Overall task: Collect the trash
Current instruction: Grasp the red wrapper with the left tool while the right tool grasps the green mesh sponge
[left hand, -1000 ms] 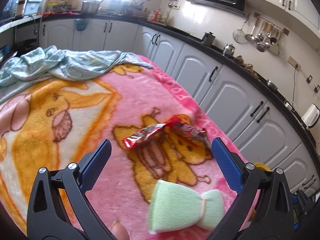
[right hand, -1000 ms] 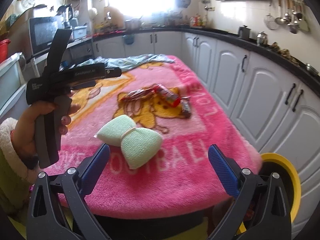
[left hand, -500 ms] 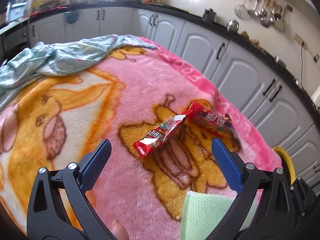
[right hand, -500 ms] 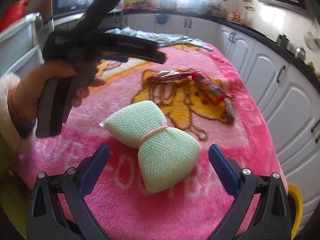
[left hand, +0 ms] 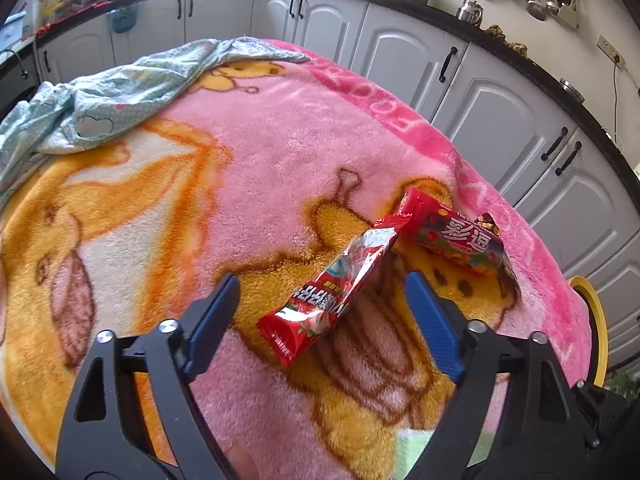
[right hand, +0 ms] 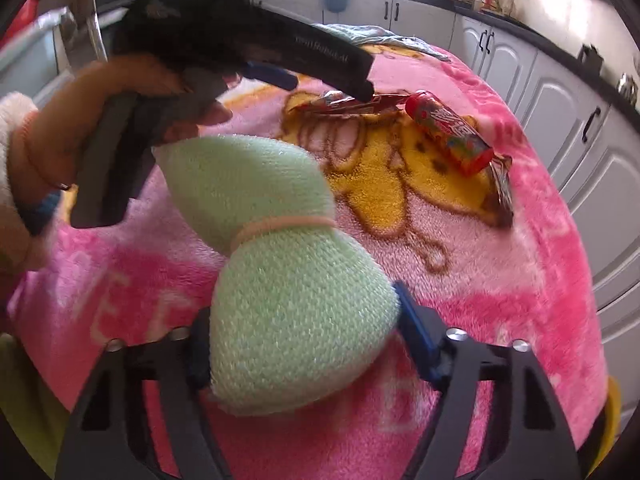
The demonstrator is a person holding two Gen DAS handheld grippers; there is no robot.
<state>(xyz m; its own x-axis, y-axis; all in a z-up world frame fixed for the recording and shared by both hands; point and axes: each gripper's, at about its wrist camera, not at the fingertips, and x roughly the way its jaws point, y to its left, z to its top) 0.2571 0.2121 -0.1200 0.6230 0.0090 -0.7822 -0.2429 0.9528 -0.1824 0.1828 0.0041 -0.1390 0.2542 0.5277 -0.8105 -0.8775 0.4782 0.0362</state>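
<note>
We see a red wrapper with Korean lettering lying flat on the pink blanket, between the blue fingers of the left gripper; its jaws are closing but not yet touching it; beside its far end lies a second red wrapper printed "彩逗", with a dark wrapper just past it; the right gripper is closing around one lobe of a green bow-shaped sponge, pads at its sides; whether they press it we cannot tell; the blanket shows pale capitals we cannot read whole.
</note>
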